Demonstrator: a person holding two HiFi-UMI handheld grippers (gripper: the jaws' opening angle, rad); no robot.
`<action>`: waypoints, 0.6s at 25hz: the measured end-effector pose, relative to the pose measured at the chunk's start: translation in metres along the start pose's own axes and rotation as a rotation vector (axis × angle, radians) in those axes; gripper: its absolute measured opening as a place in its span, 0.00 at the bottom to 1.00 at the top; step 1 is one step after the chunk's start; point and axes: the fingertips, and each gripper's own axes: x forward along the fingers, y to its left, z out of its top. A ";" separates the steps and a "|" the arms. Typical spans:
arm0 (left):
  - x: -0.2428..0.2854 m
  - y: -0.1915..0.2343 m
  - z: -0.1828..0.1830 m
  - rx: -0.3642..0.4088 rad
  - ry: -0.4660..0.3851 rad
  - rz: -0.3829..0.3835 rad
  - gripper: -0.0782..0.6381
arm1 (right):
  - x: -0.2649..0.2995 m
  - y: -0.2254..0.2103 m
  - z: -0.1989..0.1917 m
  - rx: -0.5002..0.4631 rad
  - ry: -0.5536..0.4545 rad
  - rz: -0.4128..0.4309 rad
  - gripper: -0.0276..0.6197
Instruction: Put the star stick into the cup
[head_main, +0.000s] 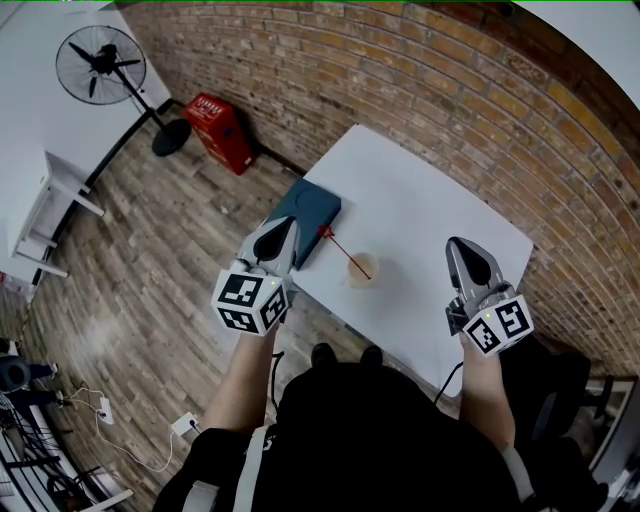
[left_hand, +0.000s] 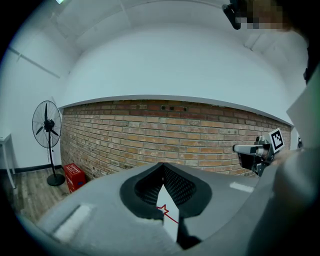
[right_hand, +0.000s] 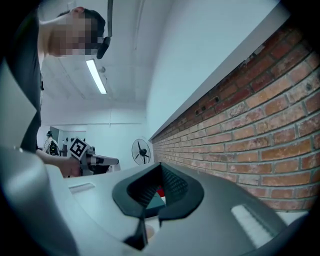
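A tan cup (head_main: 363, 271) stands on the white table (head_main: 420, 200), near its front edge. The thin red star stick (head_main: 345, 252) leans out of the cup with its lower end inside, and its star (head_main: 325, 232) points toward the left. My left gripper (head_main: 287, 226) hovers just left of the star, shut and empty. In the left gripper view the star (left_hand: 161, 208) shows through the slit between the jaws. My right gripper (head_main: 463, 245) is to the right of the cup, shut and holding nothing. A sliver of the cup (right_hand: 148, 233) shows in the right gripper view.
A dark teal book (head_main: 310, 213) lies at the table's left edge, partly under my left gripper. A brick wall (head_main: 420, 80) runs behind the table. A red case (head_main: 222, 130) and a standing fan (head_main: 102, 66) are on the wood floor to the left.
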 end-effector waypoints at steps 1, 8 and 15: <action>0.001 -0.001 0.000 0.001 0.000 -0.002 0.12 | 0.001 0.000 -0.002 -0.004 0.006 0.004 0.04; 0.008 -0.008 0.000 0.007 0.005 -0.013 0.12 | 0.007 0.001 -0.004 -0.007 0.005 0.024 0.04; 0.010 -0.007 0.001 0.002 0.007 -0.018 0.12 | 0.011 -0.001 -0.002 0.013 0.003 0.023 0.04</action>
